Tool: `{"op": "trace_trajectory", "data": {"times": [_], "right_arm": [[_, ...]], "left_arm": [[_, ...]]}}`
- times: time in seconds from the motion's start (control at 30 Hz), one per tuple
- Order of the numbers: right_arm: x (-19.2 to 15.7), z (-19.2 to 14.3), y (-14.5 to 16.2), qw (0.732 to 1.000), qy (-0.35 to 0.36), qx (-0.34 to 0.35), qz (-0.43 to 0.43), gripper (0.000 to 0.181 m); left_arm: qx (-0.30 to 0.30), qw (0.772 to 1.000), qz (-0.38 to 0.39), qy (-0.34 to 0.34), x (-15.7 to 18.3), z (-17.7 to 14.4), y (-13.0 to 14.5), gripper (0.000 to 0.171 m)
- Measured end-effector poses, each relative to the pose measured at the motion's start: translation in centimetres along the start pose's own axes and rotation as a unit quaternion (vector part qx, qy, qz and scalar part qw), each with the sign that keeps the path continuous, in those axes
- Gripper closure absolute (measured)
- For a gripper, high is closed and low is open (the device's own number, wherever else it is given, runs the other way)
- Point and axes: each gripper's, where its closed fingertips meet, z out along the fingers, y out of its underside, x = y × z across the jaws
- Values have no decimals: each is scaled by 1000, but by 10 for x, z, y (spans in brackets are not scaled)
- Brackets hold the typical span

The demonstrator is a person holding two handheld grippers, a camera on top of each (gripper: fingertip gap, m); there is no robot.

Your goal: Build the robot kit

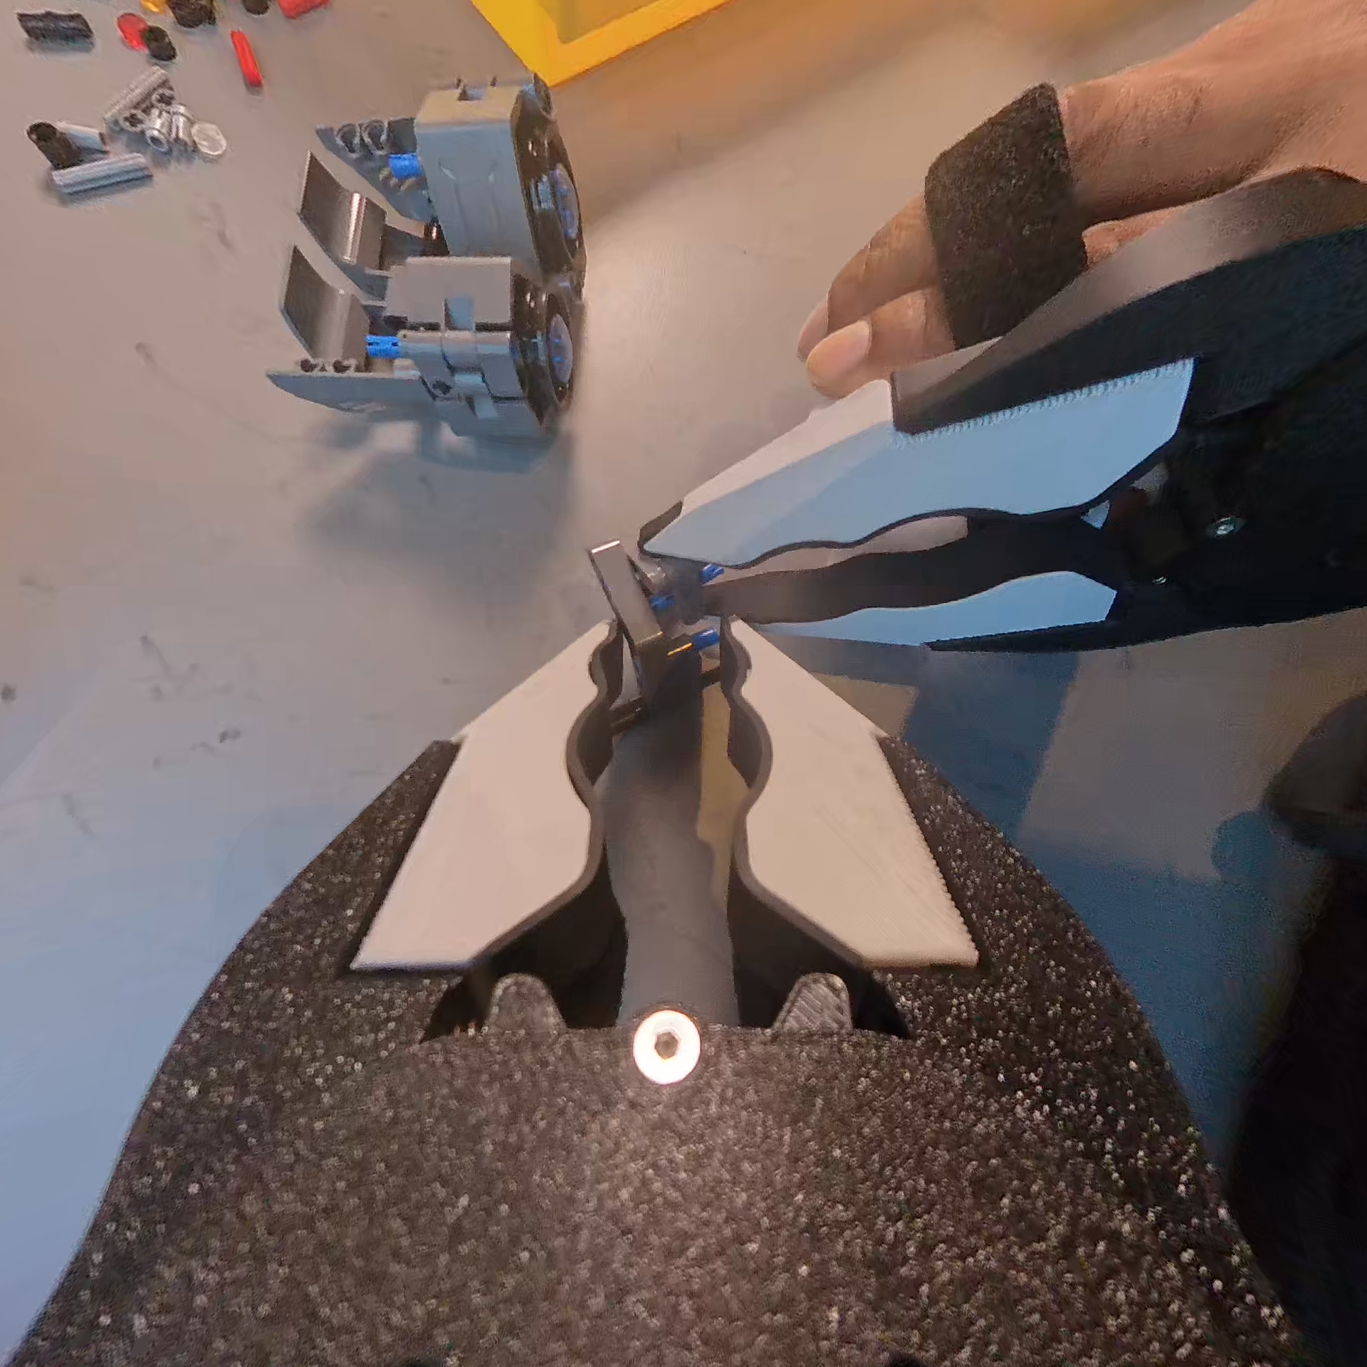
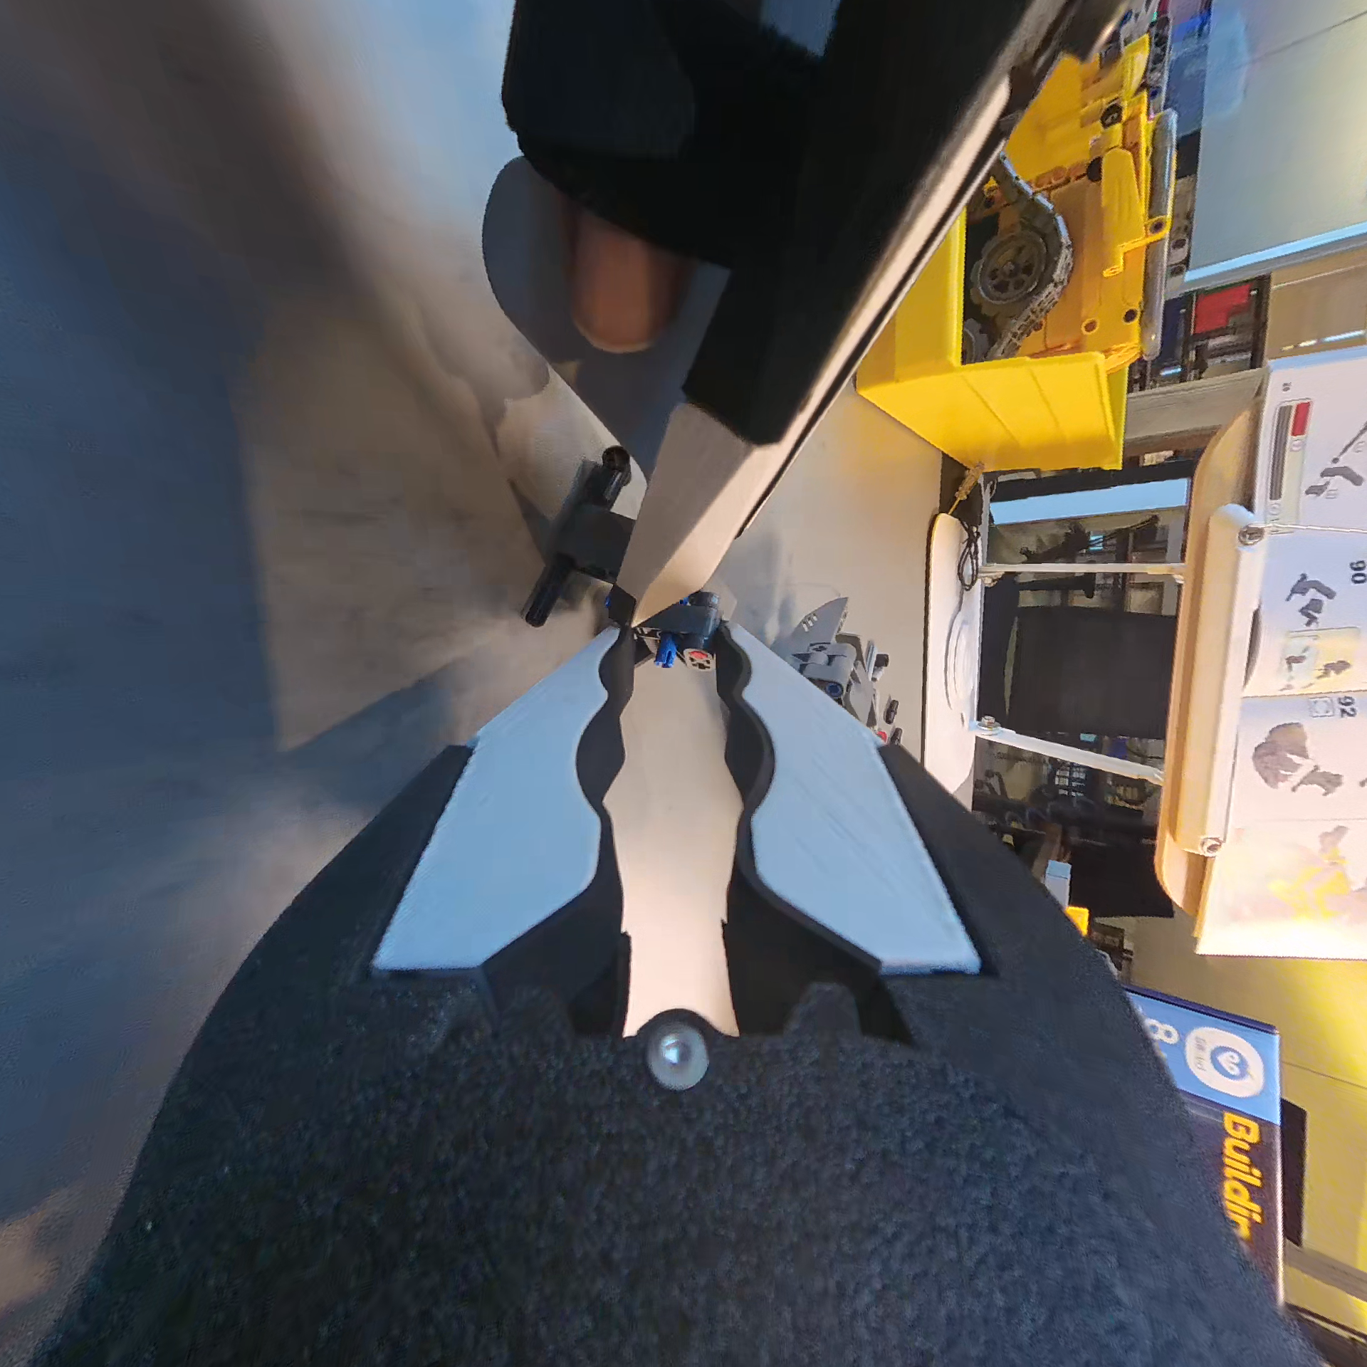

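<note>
Both claws meet tip to tip above the bench (image 1: 185,629): left claw (image 1: 666,651) and right claw (image 1: 677,569) each clamp the small grey brick piece (image 1: 629,599), its blue pegs toward the right claw.

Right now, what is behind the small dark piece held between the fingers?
In the left wrist view, behind the small dark piece, a grey wheeled assembly stands on the table; its far side is hidden.
</note>
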Motion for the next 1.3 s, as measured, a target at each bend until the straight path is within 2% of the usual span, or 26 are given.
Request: {"op": "trace_trajectory", "data": {"times": [0.57, 0.7, 0.8, 1.03, 1.1, 1.17, 1.3], "right_arm": [[1, 4, -5, 997, 78, -1, 0, 162], [2, 6, -6, 997, 81, 0, 3, 161], [2, 6, -7, 996, 89, 12, -6, 161], [0, 5, -7, 995, 94, 29, -29, 159], [-8, 3, -14, 996, 70, 55, -28, 159], [-8, 3, -14, 996, 68, 54, -28, 159], [-11, 2, -13, 996, 38, 77, -11, 161]], "left_arm": [[12, 999, -49, 15, -7, 1, -1, 155], [39, 995, -79, 52, -4, -1, -4, 139], [52, 995, -79, 39, -8, 0, -4, 147], [61, 996, -49, 29, -7, 3, -2, 150], [52, 997, -37, 42, -1, 6, 2, 157], [53, 998, -13, 27, -2, 5, 1, 161], [52, 998, -16, 44, 0, 5, 3, 162]]}}
